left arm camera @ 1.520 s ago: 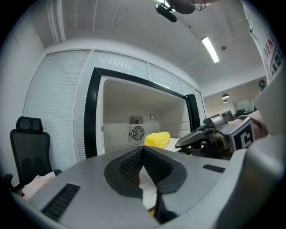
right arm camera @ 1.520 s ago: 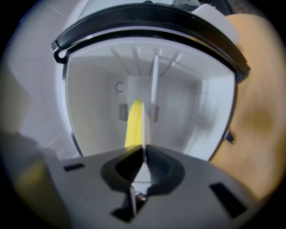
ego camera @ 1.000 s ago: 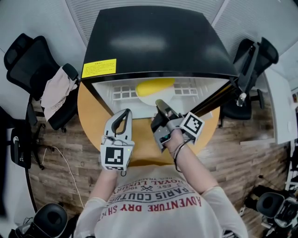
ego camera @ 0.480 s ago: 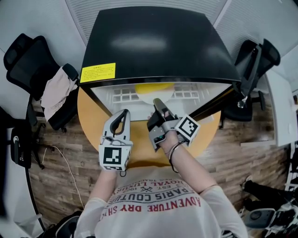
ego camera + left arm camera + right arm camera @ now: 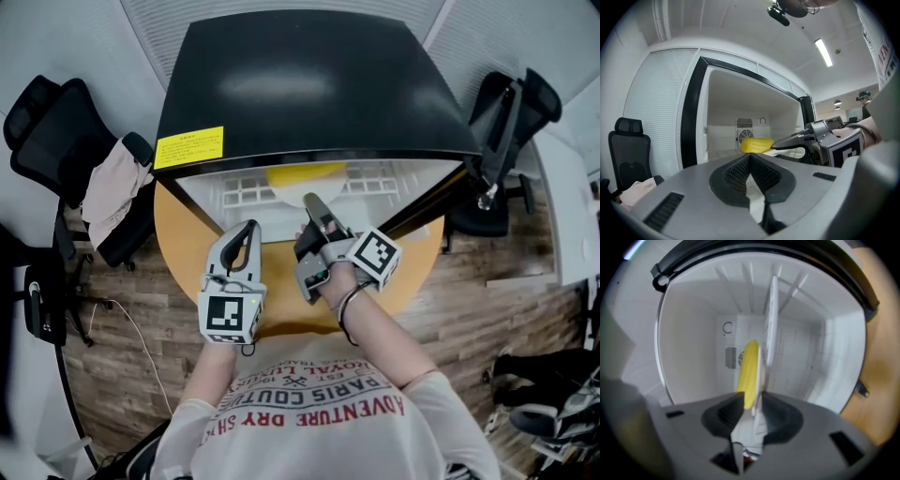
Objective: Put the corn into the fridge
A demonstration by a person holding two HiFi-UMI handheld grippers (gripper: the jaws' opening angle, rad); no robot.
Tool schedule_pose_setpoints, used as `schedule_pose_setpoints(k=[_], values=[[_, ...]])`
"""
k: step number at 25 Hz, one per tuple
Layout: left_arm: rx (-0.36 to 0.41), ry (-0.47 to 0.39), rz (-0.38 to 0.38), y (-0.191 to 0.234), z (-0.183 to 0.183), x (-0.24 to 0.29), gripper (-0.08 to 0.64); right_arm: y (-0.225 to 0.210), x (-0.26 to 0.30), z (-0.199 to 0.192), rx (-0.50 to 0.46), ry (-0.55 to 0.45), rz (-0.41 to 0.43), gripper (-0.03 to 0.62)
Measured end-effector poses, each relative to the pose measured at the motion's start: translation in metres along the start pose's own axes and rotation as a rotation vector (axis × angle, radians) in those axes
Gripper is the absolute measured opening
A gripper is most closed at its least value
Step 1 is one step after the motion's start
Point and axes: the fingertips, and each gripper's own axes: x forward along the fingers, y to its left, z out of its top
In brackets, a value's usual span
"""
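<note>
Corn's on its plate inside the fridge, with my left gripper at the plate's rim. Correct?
Not the left: the right gripper view shows the right gripper at the rim of the plate, its jaws opening with the rim between them. The corn does lie on that plate inside the fridge.

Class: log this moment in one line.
right gripper: opening, plate rim between jaws | left gripper: shut, empty | corn: on plate in fridge
</note>
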Motion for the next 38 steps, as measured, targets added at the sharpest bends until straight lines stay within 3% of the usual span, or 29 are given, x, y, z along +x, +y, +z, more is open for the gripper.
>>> schedule_pose_setpoints(k=[3, 9, 10, 11, 12, 14, 19, 22, 28, 33, 38], values=[[-0.009, 0.001, -0.003, -0.003, 0.002, 0.000, 0.025, 0.005, -0.002, -0.004, -0.035, 0.021, 0.019, 0.199], [0.004, -0.001, -0.005, -0.015, 0.005, -0.009, 0.025, -0.002, -0.032, -0.028, -0.199, 0.099, 0.018, 0.207], [0.000, 0.000, -0.003, -0.017, 0.005, -0.010, 0.025, -0.004, -0.039, -0.032, -0.232, 0.115, 0.007, 0.167], [-0.005, 0.001, -0.001, -0.020, 0.005, -0.012, 0.025, -0.004, -0.044, -0.035, -0.286, 0.130, 0.009, 0.085], [-0.011, 0.002, 0.001, -0.023, 0.006, -0.014, 0.025, 0.000, -0.049, -0.036, -0.364, 0.141, 0.023, 0.043], [-0.019, 0.002, 0.008, -0.029, 0.009, -0.019, 0.025, 0.008, -0.060, -0.030, -0.574, 0.141, 0.035, 0.040], [-0.017, -0.012, 0.010, -0.047, 0.021, -0.028, 0.025, 0.034, -0.086, -0.001, -1.178, 0.059, -0.038, 0.036], [-0.014, -0.010, 0.014, -0.057, 0.024, -0.033, 0.025, 0.045, -0.098, 0.002, -1.381, 0.045, -0.056, 0.035], [0.027, -0.007, -0.005, -0.082, 0.031, -0.040, 0.025, 0.050, -0.115, -0.004, -1.502, 0.077, -0.003, 0.034], [0.033, 0.000, -0.007, -0.093, 0.034, -0.041, 0.025, 0.045, -0.125, 0.003, -1.436, 0.106, -0.010, 0.029], [0.011, 0.014, 0.011, -0.098, 0.037, -0.039, 0.025, 0.048, -0.130, 0.005, -1.494, 0.114, -0.017, 0.029]])
